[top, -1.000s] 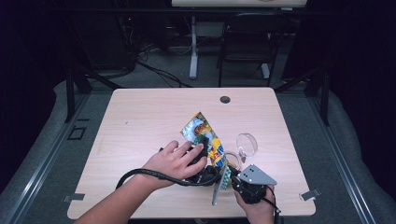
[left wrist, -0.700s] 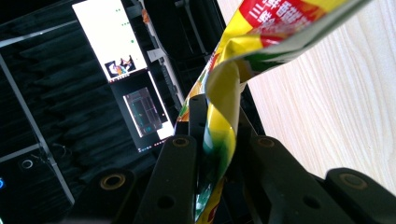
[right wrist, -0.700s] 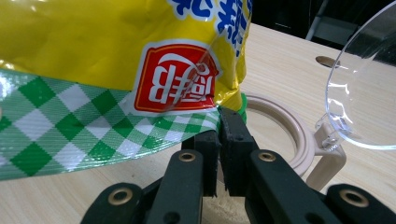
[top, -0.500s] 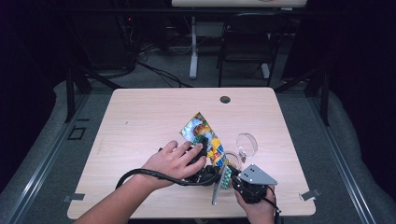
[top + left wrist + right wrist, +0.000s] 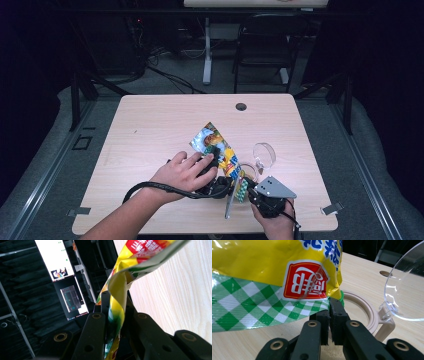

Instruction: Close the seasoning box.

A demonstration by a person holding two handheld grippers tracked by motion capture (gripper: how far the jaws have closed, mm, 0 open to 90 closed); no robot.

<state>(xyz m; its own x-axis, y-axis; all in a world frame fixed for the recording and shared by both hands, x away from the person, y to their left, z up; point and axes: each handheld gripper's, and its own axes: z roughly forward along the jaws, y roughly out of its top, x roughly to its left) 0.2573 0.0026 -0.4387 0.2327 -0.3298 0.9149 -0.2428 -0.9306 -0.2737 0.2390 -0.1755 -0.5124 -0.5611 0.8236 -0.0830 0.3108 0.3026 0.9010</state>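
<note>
We count one snack bag [image 5: 218, 147], near the table's [image 5: 150, 125] front edge, long axis running diagonally toward the back-left corner; both the left gripper [image 5: 212, 161] and right gripper [image 5: 246, 186] pinch it (one clear lid [image 5: 264, 154] alongside)

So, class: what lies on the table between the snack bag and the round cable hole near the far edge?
Nothing: in the high view the table is bare wood between the snack bag and the cable hole.
</note>
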